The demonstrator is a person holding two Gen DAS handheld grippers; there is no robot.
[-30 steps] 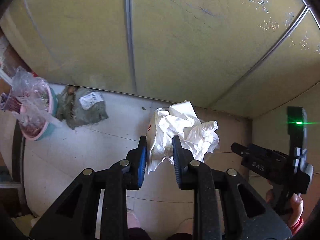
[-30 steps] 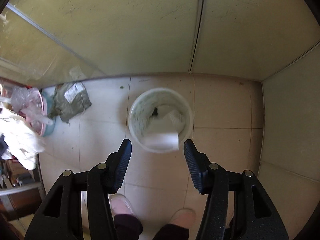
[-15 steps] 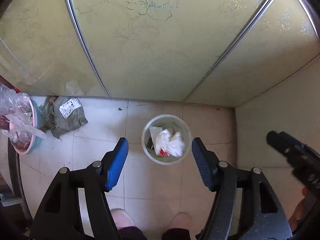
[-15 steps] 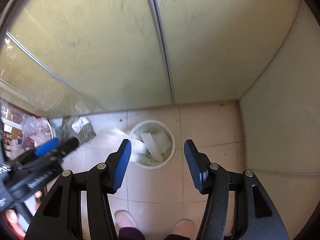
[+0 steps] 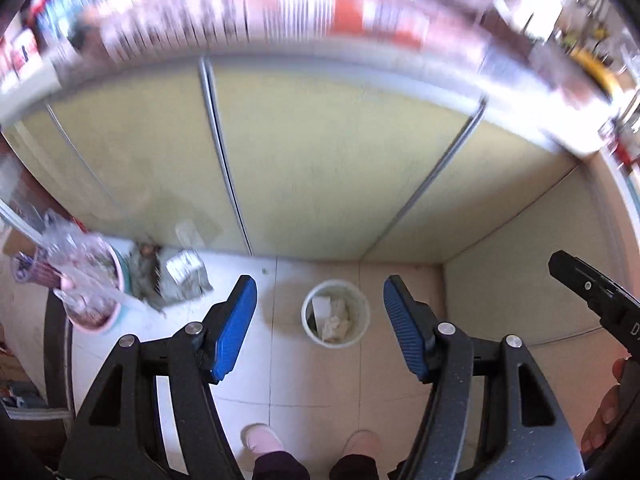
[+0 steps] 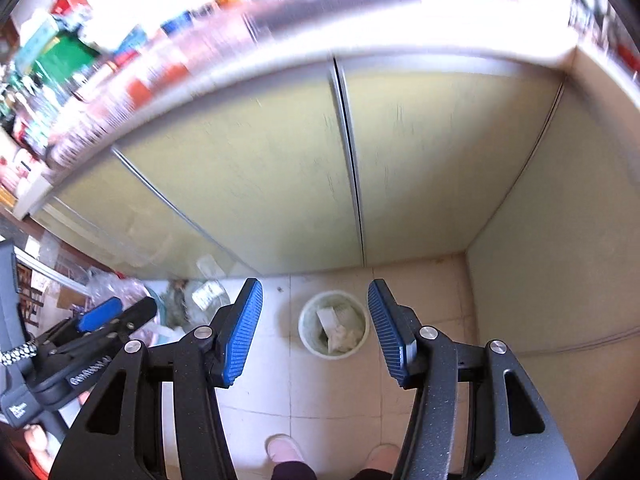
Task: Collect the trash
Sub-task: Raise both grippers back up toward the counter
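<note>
A white round trash bin (image 5: 335,314) stands on the tiled floor far below, with crumpled white paper (image 5: 335,325) and a flat white piece inside. It also shows in the right wrist view (image 6: 333,323). My left gripper (image 5: 320,304) is open and empty, high above the bin. My right gripper (image 6: 315,307) is open and empty, also high above it. The right gripper's tip shows at the right edge of the left wrist view (image 5: 588,288). The left gripper shows at the left of the right wrist view (image 6: 116,314).
Yellow-green cabinet doors (image 5: 320,160) rise behind the bin, with a blurred cluttered counter above. A pink basin with clear plastic (image 5: 90,292) and a grey bag (image 5: 168,276) lie on the floor at left. The person's feet (image 5: 262,438) are below.
The left gripper opened and dropped the crumpled white paper into the bin. Both grippers then rose and tilted up, so the bin looks smaller and the counter top comes into view.
</note>
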